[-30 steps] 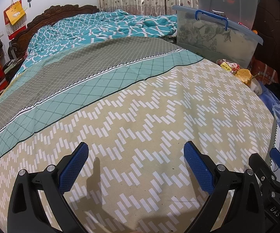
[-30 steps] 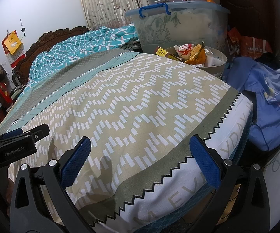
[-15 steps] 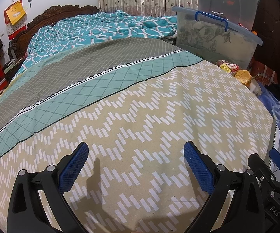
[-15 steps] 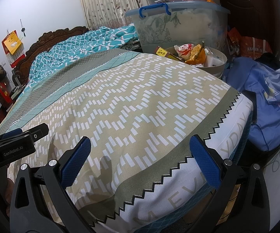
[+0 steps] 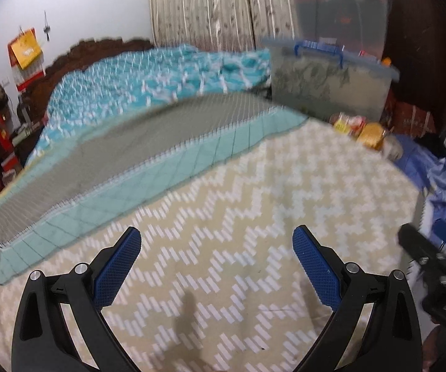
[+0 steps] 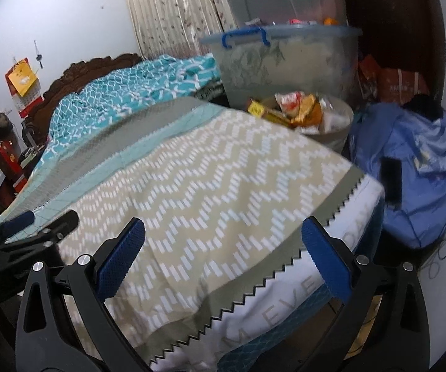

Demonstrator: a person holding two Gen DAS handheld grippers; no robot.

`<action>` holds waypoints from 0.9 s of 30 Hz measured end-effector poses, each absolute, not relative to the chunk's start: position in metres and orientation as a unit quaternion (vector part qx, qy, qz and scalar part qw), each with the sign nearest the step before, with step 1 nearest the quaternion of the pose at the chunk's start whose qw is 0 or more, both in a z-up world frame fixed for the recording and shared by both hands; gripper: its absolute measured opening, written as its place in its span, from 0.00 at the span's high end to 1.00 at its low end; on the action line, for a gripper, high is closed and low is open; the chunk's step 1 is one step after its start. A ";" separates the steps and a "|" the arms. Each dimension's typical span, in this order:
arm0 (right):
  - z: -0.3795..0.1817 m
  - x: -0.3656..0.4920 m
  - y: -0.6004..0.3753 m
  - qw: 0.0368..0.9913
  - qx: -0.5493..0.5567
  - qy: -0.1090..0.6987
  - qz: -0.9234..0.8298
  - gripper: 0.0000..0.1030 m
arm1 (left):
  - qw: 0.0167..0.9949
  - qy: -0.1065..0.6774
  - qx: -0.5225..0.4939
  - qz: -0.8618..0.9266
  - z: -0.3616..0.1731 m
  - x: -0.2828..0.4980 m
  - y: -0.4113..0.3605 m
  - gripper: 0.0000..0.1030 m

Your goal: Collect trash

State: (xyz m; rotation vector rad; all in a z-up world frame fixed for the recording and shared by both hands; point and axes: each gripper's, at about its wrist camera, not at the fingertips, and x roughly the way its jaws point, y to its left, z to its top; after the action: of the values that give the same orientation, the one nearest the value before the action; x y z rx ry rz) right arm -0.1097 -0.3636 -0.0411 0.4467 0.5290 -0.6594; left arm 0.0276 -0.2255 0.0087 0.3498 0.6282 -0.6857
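Lying far beyond the gaping right hand-held gripper (image 6: 221,259), binned trash (image 6: 297,111).

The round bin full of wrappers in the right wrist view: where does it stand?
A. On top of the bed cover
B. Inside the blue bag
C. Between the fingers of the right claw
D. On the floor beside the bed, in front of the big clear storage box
D: the round bin stands past the edge of the bed, just in front of the storage box.
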 end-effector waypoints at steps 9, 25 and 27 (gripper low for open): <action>-0.016 -0.122 -0.373 0.883 0.235 0.228 -0.336 0.03 | 0.885 0.276 0.161 -0.339 0.044 0.006 -0.222 0.08; -0.003 -0.124 -0.368 0.885 0.235 0.211 -0.341 0.03 | 0.896 0.262 0.167 -0.318 0.055 -0.002 -0.220 0.08; -0.002 -0.124 -0.368 0.886 0.235 0.209 -0.341 0.03 | 0.897 0.260 0.168 -0.315 0.056 -0.004 -0.220 0.08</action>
State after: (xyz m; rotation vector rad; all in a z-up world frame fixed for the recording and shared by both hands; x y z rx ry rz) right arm -0.1243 -0.3681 -0.0016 0.4883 0.4353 -0.7091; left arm -0.0036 -0.2202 0.0561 0.3477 0.5395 -0.6535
